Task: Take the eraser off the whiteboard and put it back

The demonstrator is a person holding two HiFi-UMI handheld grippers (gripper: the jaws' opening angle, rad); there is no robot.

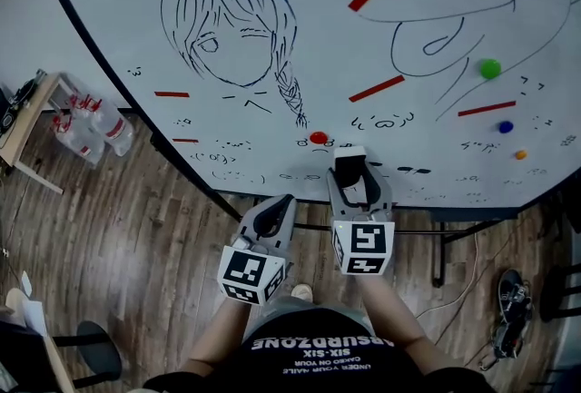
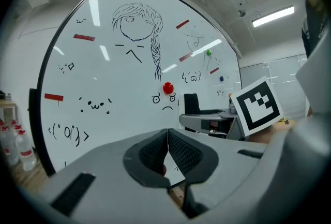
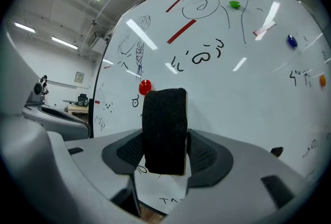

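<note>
Right gripper (image 3: pixel 164 151): jaws wide, pads clamped on either flank of the black felt block eraser (image 3: pixel 164 123), which stands on end, long axis upright, top proud of the jaws. Left gripper (image 2: pixel 167 151): jaws shut together, nothing in them, set back beside the right, further from the board. Outward: the big white drawn-on whiteboard (image 3: pixel 248 99) lies dead ahead of the eraser, close; contact not clear from here. Small round red magnet (image 3: pixel 145 86) sits just up-left of it. Reckon the put-back is a straight push forward, the right hand's job.
</note>
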